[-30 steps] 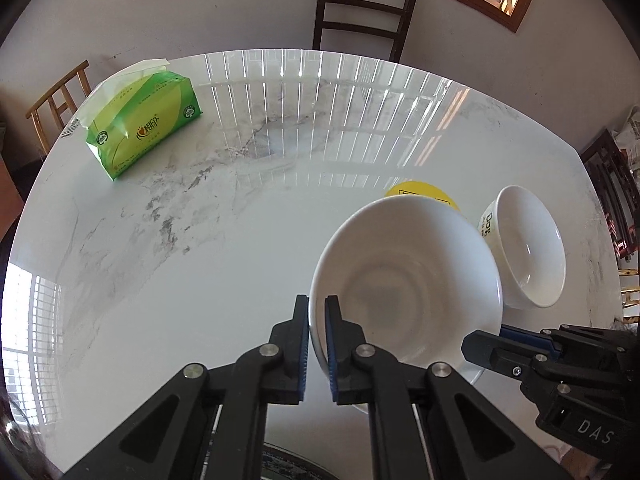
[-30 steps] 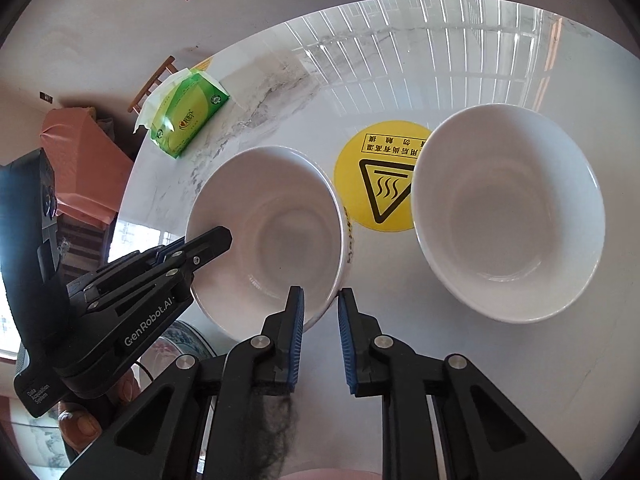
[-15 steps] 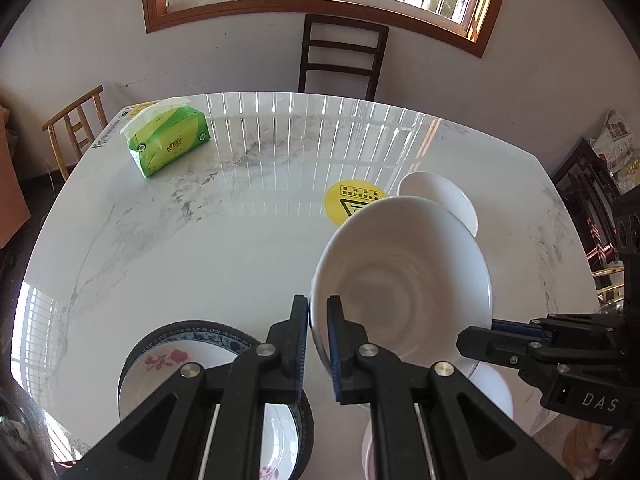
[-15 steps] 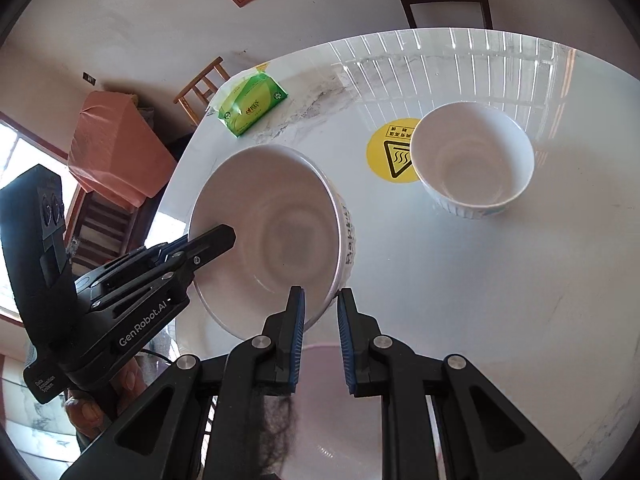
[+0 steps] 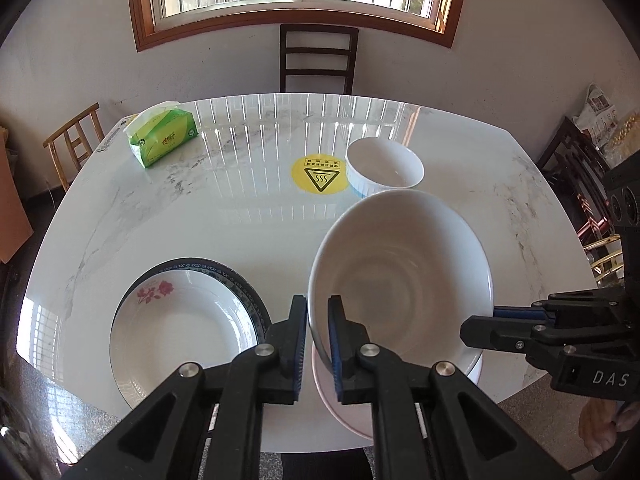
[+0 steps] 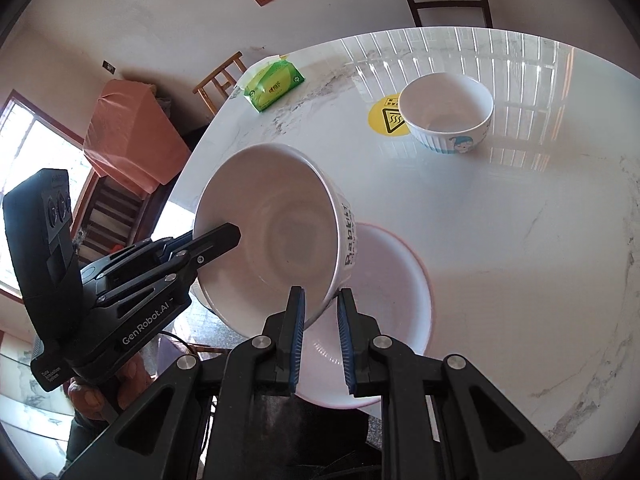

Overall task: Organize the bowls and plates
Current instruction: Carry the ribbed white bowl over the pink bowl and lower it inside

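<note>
Two grippers share one large white bowl (image 5: 400,280), each pinching its rim from an opposite side. The left gripper (image 5: 318,340) has its blue pads pressed onto the near-left rim, one pad inside and one outside. The right gripper (image 6: 321,326) clamps the opposite rim the same way; in the left wrist view it comes in from the right edge. The bowl hangs clear of the surface (image 5: 240,220), tilted, so its round mouth faces up and back toward the left wrist camera, with the lettered outer wall turned toward the right gripper's side.

Directly beneath the held bowl lies a shallow white plate (image 6: 384,320), close to the near edge of the surface. Left of the left gripper sits a rose-patterned plate (image 5: 180,328) nested on a blue-rimmed plate (image 5: 240,280), also near that edge. Ahead of both grippers, well apart from the held bowl, a small ribbed bowl (image 5: 384,168) stands upright just beside a yellow warning sticker (image 5: 320,176). Far ahead to the left a green tissue pack (image 5: 164,136) rests by the far corner. Between these the marble surface lies bare and wide.
</note>
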`<state>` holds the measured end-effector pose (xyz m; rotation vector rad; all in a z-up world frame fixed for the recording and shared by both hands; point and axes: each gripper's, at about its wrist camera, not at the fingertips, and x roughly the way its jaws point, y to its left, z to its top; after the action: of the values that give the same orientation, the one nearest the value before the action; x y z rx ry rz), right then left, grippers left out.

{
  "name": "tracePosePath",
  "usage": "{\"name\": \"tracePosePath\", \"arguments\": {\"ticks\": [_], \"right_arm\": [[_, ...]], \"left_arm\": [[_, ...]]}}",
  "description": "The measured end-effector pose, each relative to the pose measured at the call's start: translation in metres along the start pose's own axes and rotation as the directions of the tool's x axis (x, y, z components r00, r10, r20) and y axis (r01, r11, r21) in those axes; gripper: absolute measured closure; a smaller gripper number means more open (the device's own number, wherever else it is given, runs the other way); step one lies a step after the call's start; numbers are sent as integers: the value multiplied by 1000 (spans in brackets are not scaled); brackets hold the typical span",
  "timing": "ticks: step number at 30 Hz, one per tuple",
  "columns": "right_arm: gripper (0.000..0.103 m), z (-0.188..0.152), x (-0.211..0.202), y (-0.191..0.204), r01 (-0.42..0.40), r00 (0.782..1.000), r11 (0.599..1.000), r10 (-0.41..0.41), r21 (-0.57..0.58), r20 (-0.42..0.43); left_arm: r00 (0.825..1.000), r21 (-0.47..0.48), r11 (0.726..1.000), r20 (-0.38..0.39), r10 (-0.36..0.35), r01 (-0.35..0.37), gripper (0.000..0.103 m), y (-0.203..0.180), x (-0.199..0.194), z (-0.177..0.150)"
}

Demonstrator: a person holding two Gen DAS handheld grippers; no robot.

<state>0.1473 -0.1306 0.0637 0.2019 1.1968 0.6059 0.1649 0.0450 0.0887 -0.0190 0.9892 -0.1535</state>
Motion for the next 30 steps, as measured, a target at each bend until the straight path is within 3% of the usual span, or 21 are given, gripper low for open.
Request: {"name": "tracePosePath", "arguments": {"ticks": [10,30], "right_arm": [[86,-24,8,-13,9,1000,1000,-9,20,-26],[86,-33,15,-25,22,999,999,-20,40,-46]], "left_arm": [[999,2,1000,-48,-11,11,91,-11,11,-22],[993,-9,1000,-115,-30,29,91,-20,33,-32]]}}
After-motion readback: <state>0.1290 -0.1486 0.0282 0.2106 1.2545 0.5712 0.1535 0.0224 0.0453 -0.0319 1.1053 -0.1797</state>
